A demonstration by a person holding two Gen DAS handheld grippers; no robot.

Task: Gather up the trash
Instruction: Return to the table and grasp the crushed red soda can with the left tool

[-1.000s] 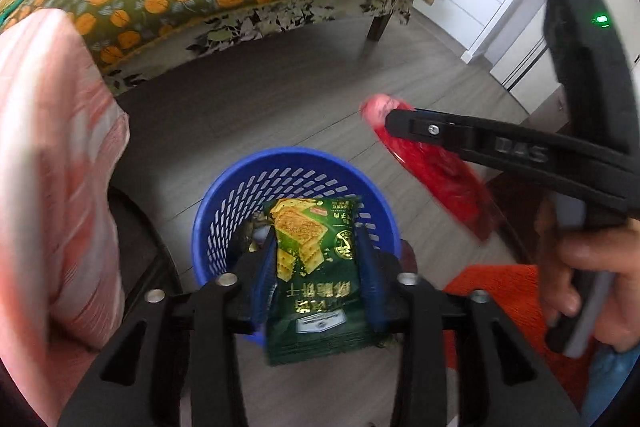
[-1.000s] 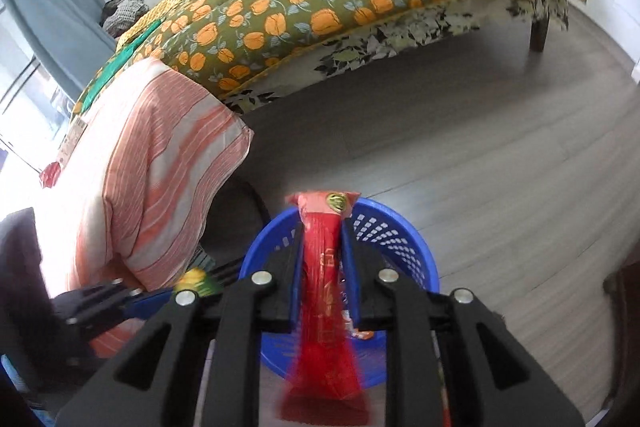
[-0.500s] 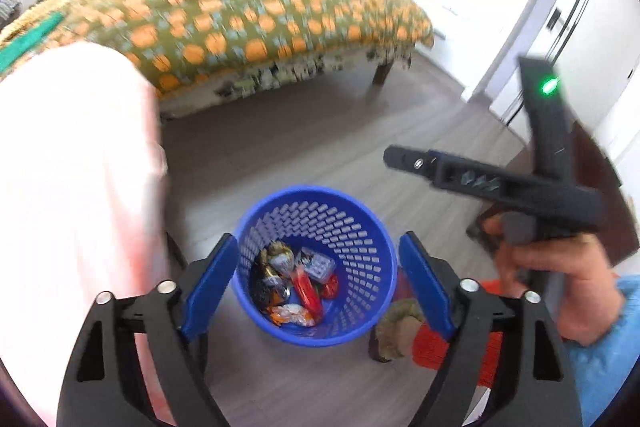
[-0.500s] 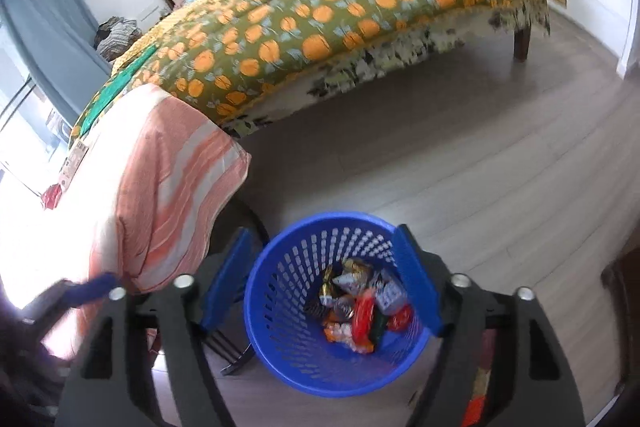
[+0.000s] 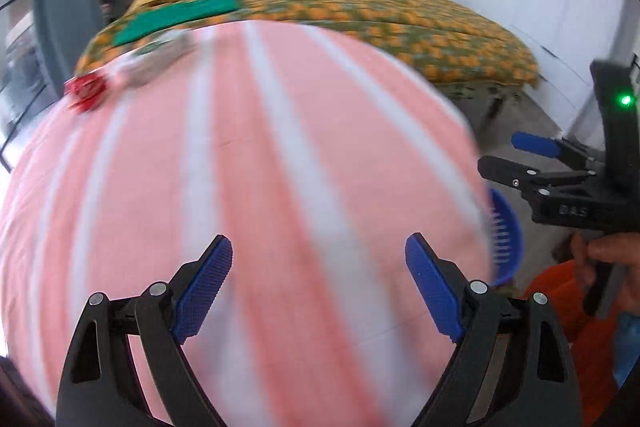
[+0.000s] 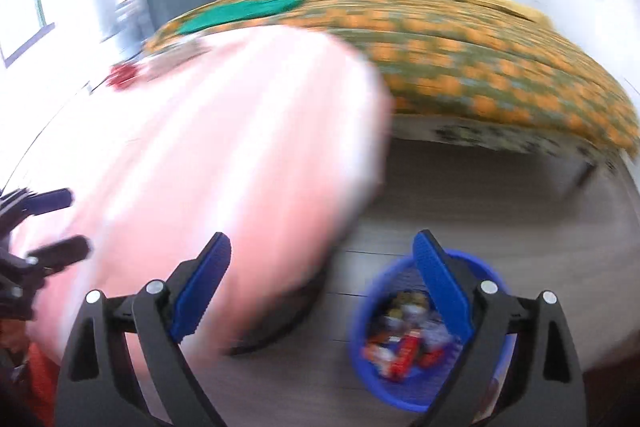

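With jaws just spread and nothing between them, the left gripper (image 5: 319, 283) and right gripper (image 6: 322, 281) are hovering released over the pink striped cloth (image 5: 256, 187), probably seeking the far-left red wrapper (image 5: 85, 92), while collected wrappers are lying in the blue basket (image 6: 496, 383).

The right gripper (image 6: 322, 283) has just been opening, its blue fingers (image 6: 440, 291) wide apart with nothing between them. Near right, a blue basket (image 6: 404, 397) of blurred wrappers (image 6: 404, 347) stands on the floor (image 6: 480, 199). A pink striped cloth (image 6: 224, 155) fills the left; the bed (image 6: 480, 67) lies far behind.
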